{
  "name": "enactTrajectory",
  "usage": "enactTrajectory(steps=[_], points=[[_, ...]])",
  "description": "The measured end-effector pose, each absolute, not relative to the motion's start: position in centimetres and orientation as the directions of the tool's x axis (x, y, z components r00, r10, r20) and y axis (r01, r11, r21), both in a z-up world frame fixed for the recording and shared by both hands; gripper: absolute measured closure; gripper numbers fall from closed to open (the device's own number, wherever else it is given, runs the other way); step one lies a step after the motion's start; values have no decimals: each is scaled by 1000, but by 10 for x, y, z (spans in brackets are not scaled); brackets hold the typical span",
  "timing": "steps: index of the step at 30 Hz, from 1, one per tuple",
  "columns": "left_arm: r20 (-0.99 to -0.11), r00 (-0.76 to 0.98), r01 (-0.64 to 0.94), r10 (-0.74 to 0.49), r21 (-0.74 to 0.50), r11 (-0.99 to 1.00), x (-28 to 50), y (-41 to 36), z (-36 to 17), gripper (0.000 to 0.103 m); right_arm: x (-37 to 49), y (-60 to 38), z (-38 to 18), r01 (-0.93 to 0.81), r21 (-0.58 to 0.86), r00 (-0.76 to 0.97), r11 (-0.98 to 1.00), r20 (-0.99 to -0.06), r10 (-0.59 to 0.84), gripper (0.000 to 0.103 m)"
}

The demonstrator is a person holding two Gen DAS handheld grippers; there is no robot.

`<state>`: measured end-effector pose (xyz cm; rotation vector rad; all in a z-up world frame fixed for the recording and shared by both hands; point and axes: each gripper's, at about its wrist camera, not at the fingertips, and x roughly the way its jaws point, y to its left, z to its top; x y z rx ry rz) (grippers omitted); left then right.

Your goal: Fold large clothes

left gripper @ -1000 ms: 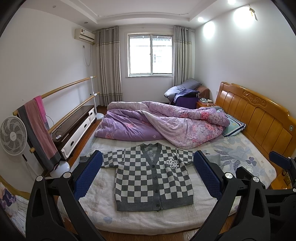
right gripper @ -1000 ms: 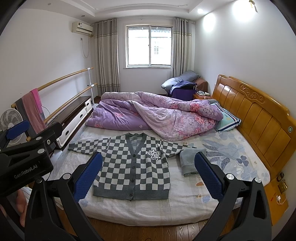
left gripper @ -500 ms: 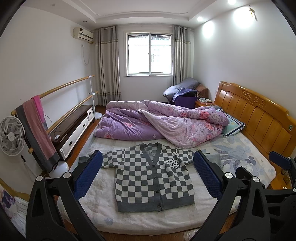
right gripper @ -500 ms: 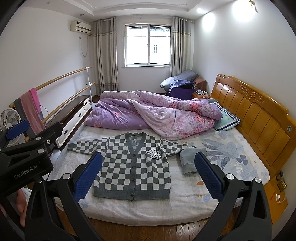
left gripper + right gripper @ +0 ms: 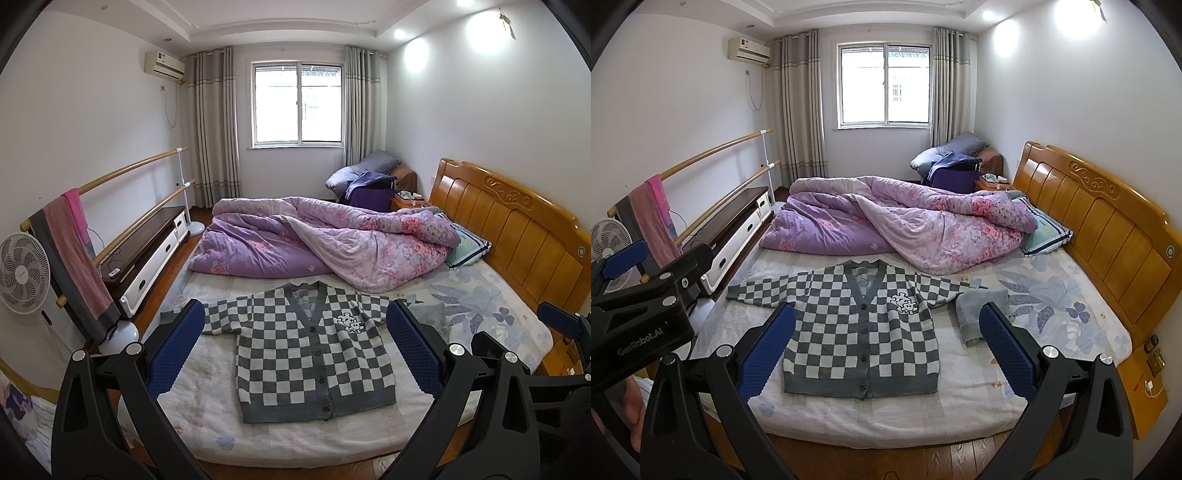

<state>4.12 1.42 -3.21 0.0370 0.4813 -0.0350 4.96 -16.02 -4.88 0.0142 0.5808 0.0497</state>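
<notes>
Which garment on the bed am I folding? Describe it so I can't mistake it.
Start at the wooden headboard and come toward the foot of the bed, past the purple quilt. The cardigan lies flat there, sleeves spread, buttoned up. Its grey-and-white checks and white chest patch set it apart from the plain grey folded cloth beside it.

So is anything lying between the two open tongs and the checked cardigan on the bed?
Nothing visible does. The checked cardigan lies flat near the bed's front edge, with open air between it and the left tongs and right tongs. The folded grey cloth sits beside one sleeve end, the purple quilt behind the collar.
</notes>
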Motion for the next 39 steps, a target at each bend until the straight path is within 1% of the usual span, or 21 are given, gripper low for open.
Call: enactTrajectory(steps=[12,17,29,39], points=[[-511,859,27,-9,27,999,64,36,-41,5,73,-146,-63,-38,38,809,999,-586,53,7],[-526,850,0,16,32,999,83,27,-46,5,100,-151,-72,-60,41,795,997,-603,72,7],[-556,824,-111,107,26,993,143,-8,-54,5,171,-182,-91,-176,53,756,983,-632,170,7],[-613,776,-146,149,55,988,198,-9,-77,5,219,-181,-117,-209,87,702,974,-680,212,7]])
